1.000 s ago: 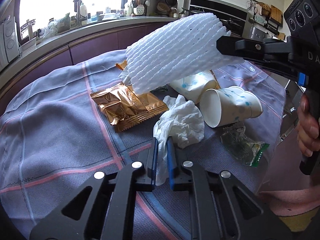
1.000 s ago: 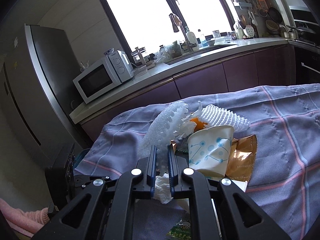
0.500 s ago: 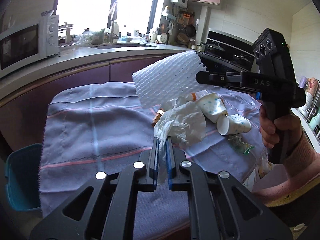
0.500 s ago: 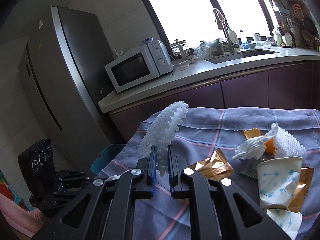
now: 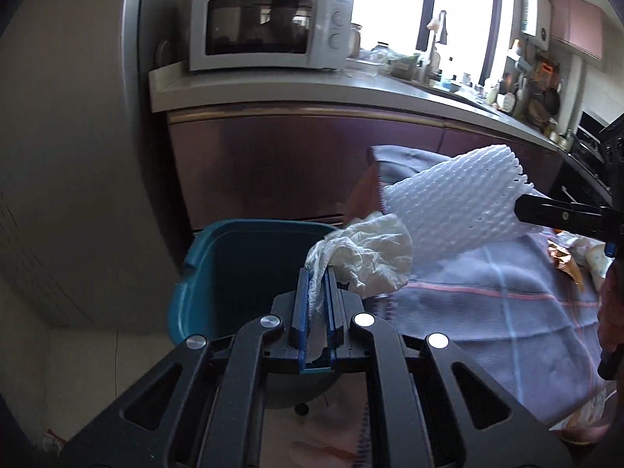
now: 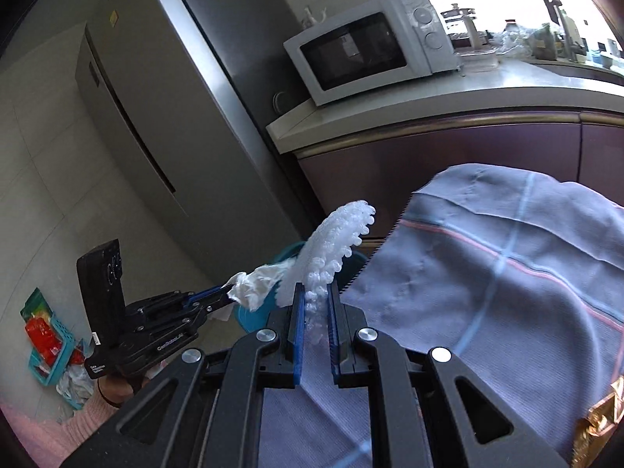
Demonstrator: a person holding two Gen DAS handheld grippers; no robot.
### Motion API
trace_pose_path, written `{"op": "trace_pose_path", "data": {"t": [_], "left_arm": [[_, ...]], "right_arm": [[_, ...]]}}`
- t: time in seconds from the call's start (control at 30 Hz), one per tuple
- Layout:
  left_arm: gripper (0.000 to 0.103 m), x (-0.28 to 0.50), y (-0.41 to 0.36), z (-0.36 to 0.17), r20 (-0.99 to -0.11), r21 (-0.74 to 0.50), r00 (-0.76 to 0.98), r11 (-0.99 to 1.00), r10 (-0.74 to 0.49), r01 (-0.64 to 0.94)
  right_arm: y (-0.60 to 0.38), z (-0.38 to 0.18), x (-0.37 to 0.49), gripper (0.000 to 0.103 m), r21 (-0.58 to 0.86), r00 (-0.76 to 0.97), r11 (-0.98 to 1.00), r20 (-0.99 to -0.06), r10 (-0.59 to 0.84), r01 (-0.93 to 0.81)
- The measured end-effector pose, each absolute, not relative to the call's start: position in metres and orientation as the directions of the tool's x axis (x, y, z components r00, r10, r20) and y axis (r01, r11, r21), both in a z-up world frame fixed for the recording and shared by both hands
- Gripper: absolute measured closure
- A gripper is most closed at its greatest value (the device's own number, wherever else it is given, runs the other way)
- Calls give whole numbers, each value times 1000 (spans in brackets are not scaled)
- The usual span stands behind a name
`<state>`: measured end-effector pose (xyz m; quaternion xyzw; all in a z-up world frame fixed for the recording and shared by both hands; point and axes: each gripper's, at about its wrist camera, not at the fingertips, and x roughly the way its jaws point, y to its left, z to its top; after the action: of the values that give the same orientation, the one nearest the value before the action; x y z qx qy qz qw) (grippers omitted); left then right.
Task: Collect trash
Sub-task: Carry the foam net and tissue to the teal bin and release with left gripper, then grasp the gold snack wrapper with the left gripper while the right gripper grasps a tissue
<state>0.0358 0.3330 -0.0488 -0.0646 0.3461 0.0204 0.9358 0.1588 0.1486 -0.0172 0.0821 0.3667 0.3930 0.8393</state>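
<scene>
The left tool (image 5: 316,273) is pinched shut on a crumpled white tissue (image 5: 366,253), and the tissue sticks out past its 2 blue tips. The tissue hangs over the rim of a teal bin (image 5: 218,265) that sits on the floor just beside the end of the tabletop (image 5: 487,312). The tabletop is covered by a grey cloth with pink and blue lines. The right tool (image 6: 315,292) is closed on a white foam net (image 6: 331,245), the kind that wraps fruit, and the net curves up and away from its blue tips. From the left side, the net (image 5: 456,202) floats above the edge of the cloth, close to the tissue, near the bin but not over it. From the right side, the left tool (image 6: 218,296) with its tissue (image 6: 261,284) is just beside the net, and a bit of the bin (image 6: 249,318) peeks out below them. A gold wrapper (image 6: 596,429) lies on the cloth (image 6: 507,292) at the near right. A white microwave (image 5: 269,31) stands on the kitchen counter behind, next to a tall grey fridge (image 6: 156,97).
</scene>
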Motion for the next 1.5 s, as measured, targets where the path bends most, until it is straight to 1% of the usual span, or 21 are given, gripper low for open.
{"op": "trace_pose_path", "data": {"t": [0.13,0.27,0.33,0.37,0.4,0.43,0.47,0.5,0.63,0.7,0.77,0.9,0.93,1.0,1.03,1.1,1.2,1.27,1.33,1.5], "left_arm": [[94,58,356,-75,-698,-86,715,986,45,-146],[92,82,362,-100,-742,-62,668,985,63,-162],[87,94,365,-109,-758,-47,648,984,76,-170],[83,99,366,-113,-764,-44,639,983,83,-180],[73,104,367,-116,-770,-45,633,982,84,-186],[68,109,368,-117,-770,-44,632,981,86,-188],[68,113,367,-120,-771,-42,630,981,90,-192],[67,117,366,-121,-774,-42,627,980,90,-193],[60,125,362,-115,-758,-51,647,980,86,-190],[60,124,356,-105,-742,-60,665,981,81,-186],[59,122,351,-94,-716,-83,696,982,59,-168],[54,110,324,-64,-646,-104,764,990,2,-91],[52,104,314,-56,-627,-109,779,992,-21,-60],[50,99,293,-42,-589,-120,804,993,-80,11],[47,87,284,-39,-574,-122,811,991,-111,50],[45,85,260,-29,-551,-133,814,982,-184,132],[42,88,223,-20,-534,-169,785,949,-314,265],[42,90,195,-18,-536,-174,758,927,-371,331],[41,92,166,-19,-541,-161,738,911,-402,378],[40,87,107,-31,-568,-166,675,869,-471,466]], "right_arm": [[191,-32,168,94,393,374,678,-612,697,-621],[217,-50,177,93,370,346,698,-668,658,-613],[225,-60,183,91,378,324,706,-692,645,-599],[228,-64,186,90,380,319,712,-700,639,-590],[232,-66,187,88,377,317,714,-705,634,-590],[234,-68,187,87,372,314,716,-711,628,-591],[234,-69,189,85,374,314,720,-714,626,-584],[232,-71,190,79,389,307,719,-712,631,-576],[212,-68,185,75,412,319,721,-696,643,-557],[197,-63,180,74,422,330,724,-685,649,-546],[182,-55,174,74,427,348,718,-664,661,-550],[144,-31,149,66,391,408,722,-629,662,-571],[132,-25,142,66,380,424,725,-620,660,-574],[107,-14,128,61,346,474,747,-605,640,-568],[95,-10,121,59,327,498,761,-601,625,-561],[76,-2,110,57,281,557,797,-592,582,-534],[34,5,93,54,241,637,856,-582,505,-458],[5,6,83,52,205,686,899,-587,430,-388],[-22,4,77,49,177,718,935,-601,351,-309],[-81,-8,81,49,165,742,977,-637,209,-134]]}}
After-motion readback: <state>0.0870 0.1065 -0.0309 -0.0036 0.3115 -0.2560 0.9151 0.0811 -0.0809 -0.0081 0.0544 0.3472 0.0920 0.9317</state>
